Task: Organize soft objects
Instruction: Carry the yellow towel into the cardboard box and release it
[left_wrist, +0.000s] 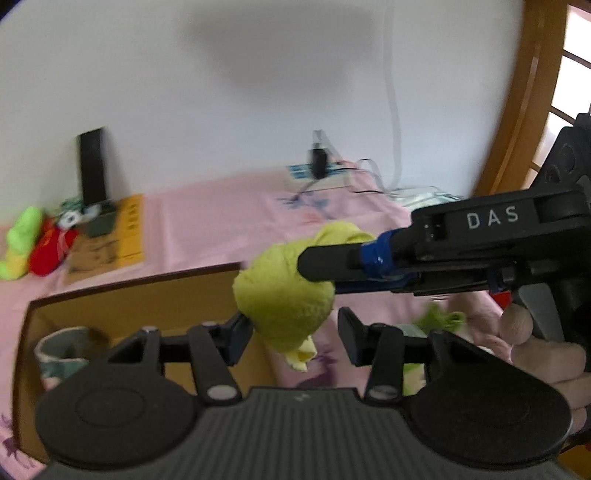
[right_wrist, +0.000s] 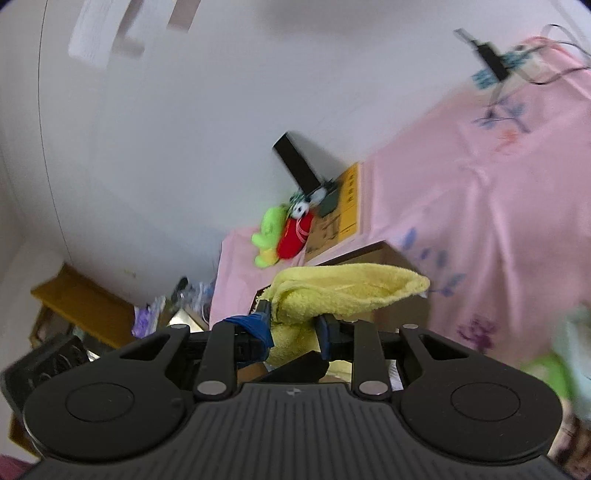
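Yellow terry cloth, a small towel, hangs bunched in the air over the pink bedsheet, just beside the open cardboard box. The right gripper is clamped on a fold of it, pads sunk into the pile, while the left gripper stands parted with the bundle's lower end between its fingers and nothing pressed. Such cloth looks light, limp and easily crushed; it should not slip from rubber pads, but any loose corner will droop and drag. A hold through a thick fold near the middle seems safer than a pinch on one thin edge. The box's near rim sits close under the bundle, so a trailing tail could catch on it. Inside, a rolled cloth fills one end; the rest looks free. Plush toys lie well apart by the wall, and the sheet between is open.
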